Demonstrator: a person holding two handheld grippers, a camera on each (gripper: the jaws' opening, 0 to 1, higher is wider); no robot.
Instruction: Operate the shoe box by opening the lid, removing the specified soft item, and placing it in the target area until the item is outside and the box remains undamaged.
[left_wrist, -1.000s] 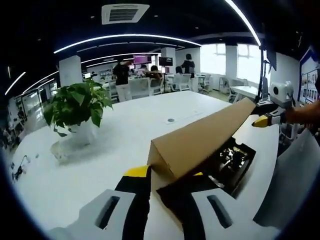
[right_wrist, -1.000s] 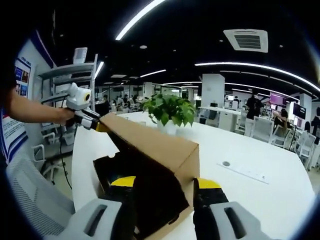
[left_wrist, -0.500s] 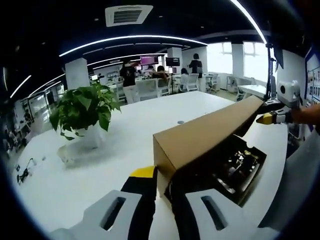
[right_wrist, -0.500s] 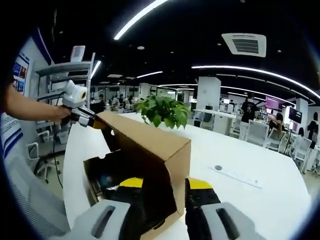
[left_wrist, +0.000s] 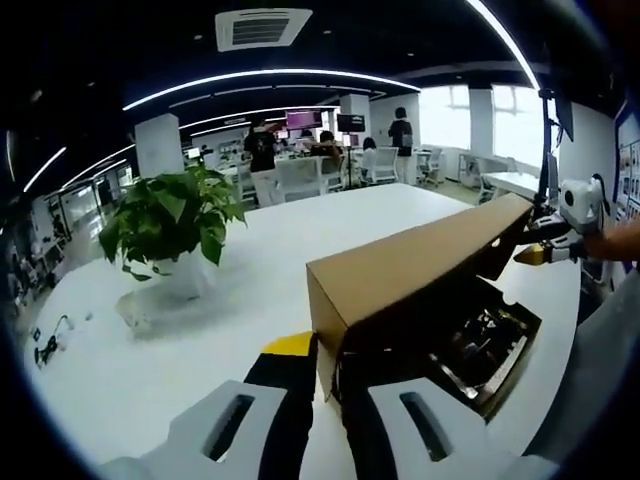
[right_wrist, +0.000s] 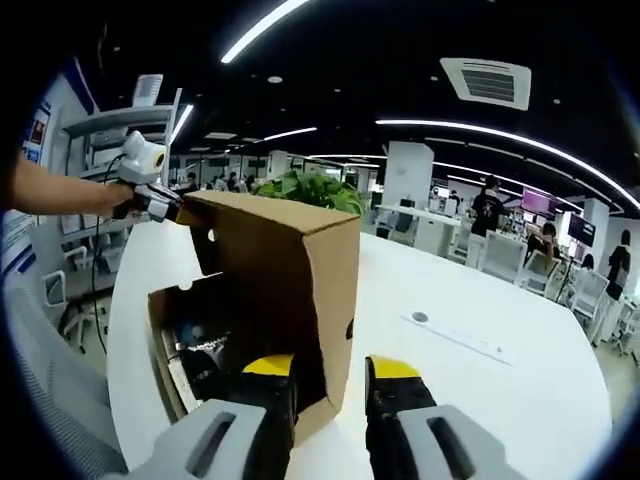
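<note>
The brown cardboard lid of the shoe box is raised, tilted up over the open box base, which lies on the white table. Dark contents show inside; I cannot tell what they are. In the left gripper view my left gripper is shut on the lid's near corner, and my right gripper grips the far end. In the right gripper view my right gripper pinches the lid wall between its jaws. My left gripper holds the far corner above the box base.
A potted green plant stands on the white table left of the box, and shows behind the lid as plant. A grey chair stands at the table's edge. People stand at desks far behind.
The lid has swung further up over the box, standing steeper in the right gripper view. Both pairs of jaws have drawn closer on its corners. Both cameras shifted a little.
</note>
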